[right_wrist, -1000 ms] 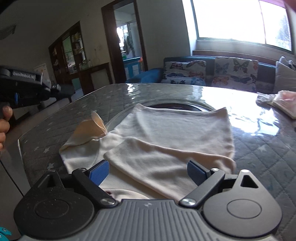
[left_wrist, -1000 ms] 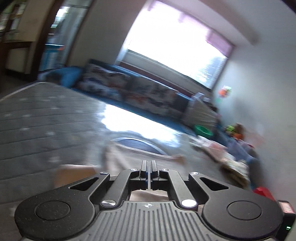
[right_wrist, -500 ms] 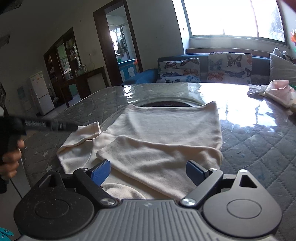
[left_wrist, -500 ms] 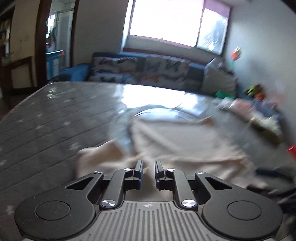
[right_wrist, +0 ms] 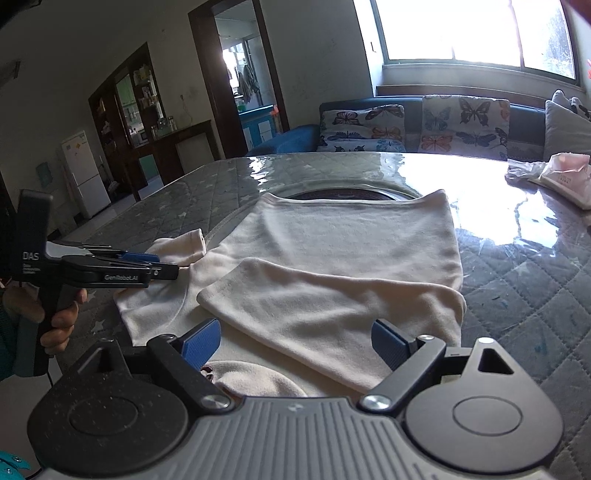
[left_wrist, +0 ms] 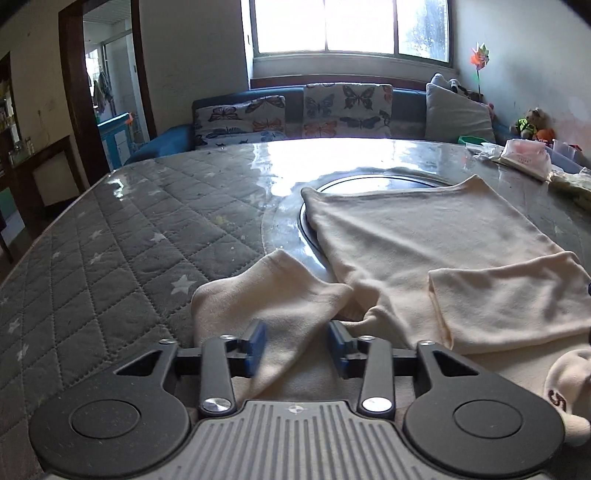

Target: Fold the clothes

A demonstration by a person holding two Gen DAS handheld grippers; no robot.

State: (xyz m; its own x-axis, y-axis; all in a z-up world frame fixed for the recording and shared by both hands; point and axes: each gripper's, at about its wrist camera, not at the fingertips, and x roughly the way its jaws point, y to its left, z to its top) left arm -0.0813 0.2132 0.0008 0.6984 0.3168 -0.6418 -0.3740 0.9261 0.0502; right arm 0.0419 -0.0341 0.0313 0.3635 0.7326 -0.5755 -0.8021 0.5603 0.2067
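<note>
The left gripper (left_wrist: 296, 341) had dropped the cream shirt (left_wrist: 406, 236)'s left sleeve (left_wrist: 266, 291) unfolded, jaws opening astride it, while the right gripper (right_wrist: 295, 341) hovered wide and empty.

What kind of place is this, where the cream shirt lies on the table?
Most likely the living and dining room of a home. A sofa with butterfly cushions stands under a big window, a white fridge and a dark cabinet stand near the doorway, and the table has a quilted cover.

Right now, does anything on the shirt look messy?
Yes. The left sleeve lies bunched and crooked off the shirt, while the right sleeve is folded flat across it. The left tongs are opening over the bunched one.
</note>
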